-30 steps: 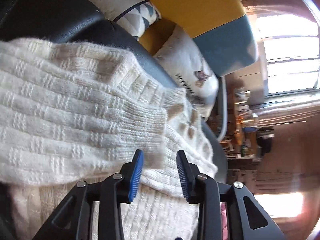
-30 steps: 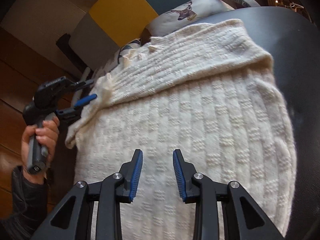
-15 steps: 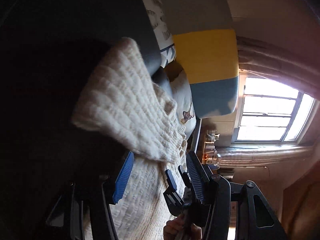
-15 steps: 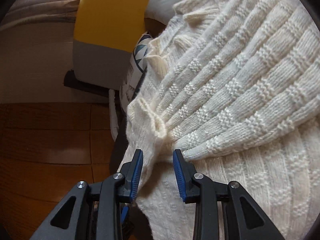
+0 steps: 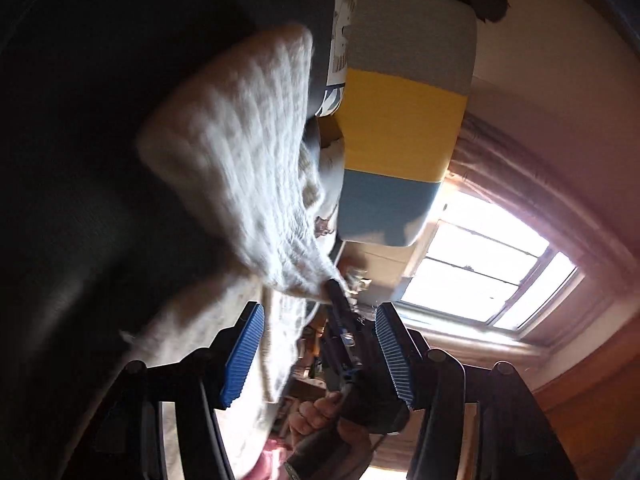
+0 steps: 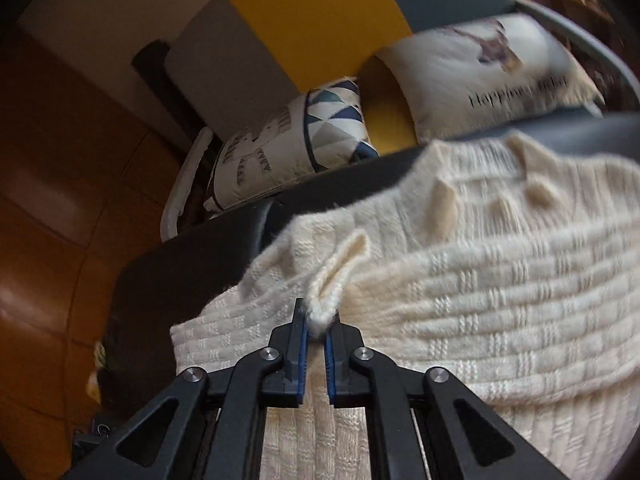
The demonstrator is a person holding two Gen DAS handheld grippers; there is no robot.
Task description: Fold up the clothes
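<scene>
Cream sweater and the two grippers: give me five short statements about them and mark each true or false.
1. The right gripper is pinched shut on a fold of the cream sweater. True.
2. The left gripper is clamped on the sweater. False: its blue pads stand wide apart and hold nothing.
3. The sweater lies on a dark, black surface. True.
4. The cushion with printed lettering lies on top of the sweater. False: it sits behind it, beyond the dark surface.
5. The sweater is a plain smooth knit. False: it shows ribbed, blocky texture and raised bobbles.
</scene>
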